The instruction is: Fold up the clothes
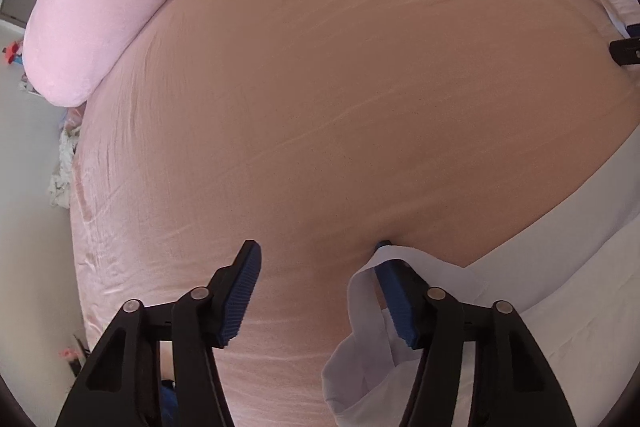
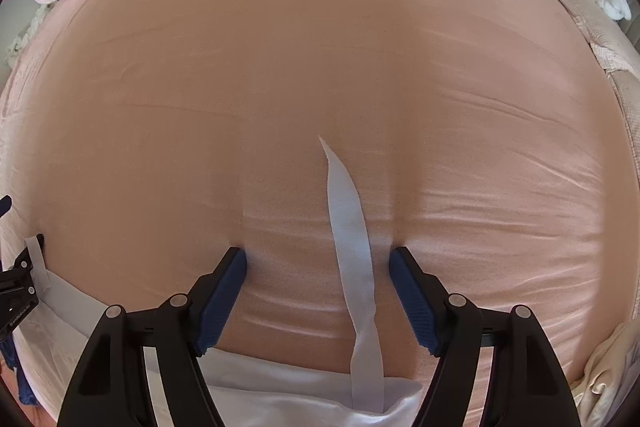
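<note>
The bed (image 2: 280, 87) lies wide and bare under its peach sheet, so there is plenty of smooth room ahead of both tools. A pink bolster pillow (image 1: 100, 7) runs along the far left edge, and the quilted border of the mattress curves down the right side.

The white garment (image 1: 580, 267) lies flat at the near edge of the bed. The left gripper (image 1: 320, 251) has its fingers wide apart; a white strap loop (image 1: 360, 299) of the garment is draped over the right-hand finger, while the left-hand one hangs over bare sheet. The right gripper (image 2: 318, 259) also stands spread open, tips pressed into the sheet, with a long white strap (image 2: 352, 227) lying loose between the fingers, nearer the right-hand one.
</note>
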Available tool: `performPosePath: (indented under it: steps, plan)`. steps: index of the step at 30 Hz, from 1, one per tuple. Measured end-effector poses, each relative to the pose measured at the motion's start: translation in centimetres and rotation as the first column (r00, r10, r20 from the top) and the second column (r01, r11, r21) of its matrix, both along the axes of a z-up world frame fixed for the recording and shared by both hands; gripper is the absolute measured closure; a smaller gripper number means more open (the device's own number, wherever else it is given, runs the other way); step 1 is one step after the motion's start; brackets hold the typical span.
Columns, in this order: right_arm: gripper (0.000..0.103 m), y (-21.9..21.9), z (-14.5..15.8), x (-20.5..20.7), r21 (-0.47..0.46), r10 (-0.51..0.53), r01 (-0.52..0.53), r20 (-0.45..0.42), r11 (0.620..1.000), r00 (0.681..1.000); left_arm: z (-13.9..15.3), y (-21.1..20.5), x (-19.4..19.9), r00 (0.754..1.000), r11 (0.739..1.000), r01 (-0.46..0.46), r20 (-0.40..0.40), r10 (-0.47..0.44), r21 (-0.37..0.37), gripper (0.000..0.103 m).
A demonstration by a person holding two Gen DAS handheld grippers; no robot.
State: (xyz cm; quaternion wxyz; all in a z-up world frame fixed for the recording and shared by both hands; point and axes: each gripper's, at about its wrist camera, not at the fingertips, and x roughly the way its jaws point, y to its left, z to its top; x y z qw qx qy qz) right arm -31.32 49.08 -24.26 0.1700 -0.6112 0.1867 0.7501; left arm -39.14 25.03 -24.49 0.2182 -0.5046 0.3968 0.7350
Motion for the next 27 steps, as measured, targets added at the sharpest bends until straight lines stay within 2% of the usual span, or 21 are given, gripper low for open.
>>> performPosePath:
  steps: [2, 4, 5, 8, 10, 13, 16, 17, 19, 21, 24, 27]
  plan:
    - [0.050, 0.4, 0.1, 0.4, -0.021, -0.017, 0.017, -0.016, 1.000, 1.000, 0.2, 0.0, 0.1, 0.999, 0.999, -0.025, 0.041, 0.024, 0.042, 0.077]
    - [0.087, 0.8, 0.2, 0.8, -0.042, -0.035, 0.034, -0.032, 0.999, 0.999, 0.2, 0.3, 0.5, 0.999, 0.999, -0.020, 0.035, 0.018, 0.047, 0.080]
    - [0.093, 1.0, 0.3, 0.9, -0.052, -0.044, 0.042, -0.040, 0.998, 0.998, 0.2, 0.4, 0.7, 0.999, 0.998, -0.020, 0.033, 0.019, 0.051, 0.083]
    - [0.094, 1.6, 0.4, 1.6, -0.093, -0.078, 0.072, -0.067, 0.993, 0.995, 0.5, 0.2, 0.7, 0.995, 0.991, -0.070, 0.081, 0.062, 0.110, 0.088]
    - [0.094, 2.5, 0.3, 2.6, -0.182, -0.146, 0.125, -0.111, 0.975, 0.983, 0.9, -0.4, 0.1, 0.982, 0.975, -0.135, 0.152, 0.109, 0.174, 0.088]
    - [0.094, 3.9, 0.0, 4.2, -0.323, -0.238, 0.176, -0.163, 0.930, 0.958, 1.5, -1.9, -0.8, 0.942, 0.926, -0.259, 0.285, 0.178, 0.276, 0.088]
    - [0.094, 5.0, -0.1, 5.9, -0.412, -0.280, 0.184, -0.187, 0.893, 0.942, 2.0, -3.3, -1.6, 0.891, 0.861, -0.369, 0.397, 0.220, 0.351, 0.088]
    - [0.094, 5.3, -0.2, 6.4, -0.437, -0.290, 0.182, -0.194, 0.881, 0.937, 2.2, -3.6, -1.6, 0.884, 0.846, -0.383, 0.412, 0.219, 0.372, 0.088]
    - [0.094, 6.8, -0.3, 6.3, -0.487, -0.304, 0.169, -0.212, 0.857, 0.929, 2.6, -4.0, -1.3, 0.878, 0.823, -0.398, 0.429, 0.213, 0.405, 0.088]
    - [0.094, 6.5, -0.1, 7.0, -0.517, -0.307, 0.155, -0.224, 0.842, 0.925, 3.2, -4.4, -0.9, 0.877, 0.807, -0.397, 0.441, 0.192, 0.437, 0.088]
    - [0.094, 7.6, 1.0, 6.3, -0.530, -0.281, 0.108, -0.259, 0.841, 0.924, 4.1, -5.0, -0.1, 0.878, 0.780, -0.389, 0.454, 0.152, 0.490, 0.088]
    - [0.094, 7.5, 1.6, 8.2, -0.557, -0.257, 0.042, -0.314, 0.829, 0.914, 4.8, -5.7, 0.8, 0.876, 0.748, -0.385, 0.470, 0.112, 0.540, 0.088]
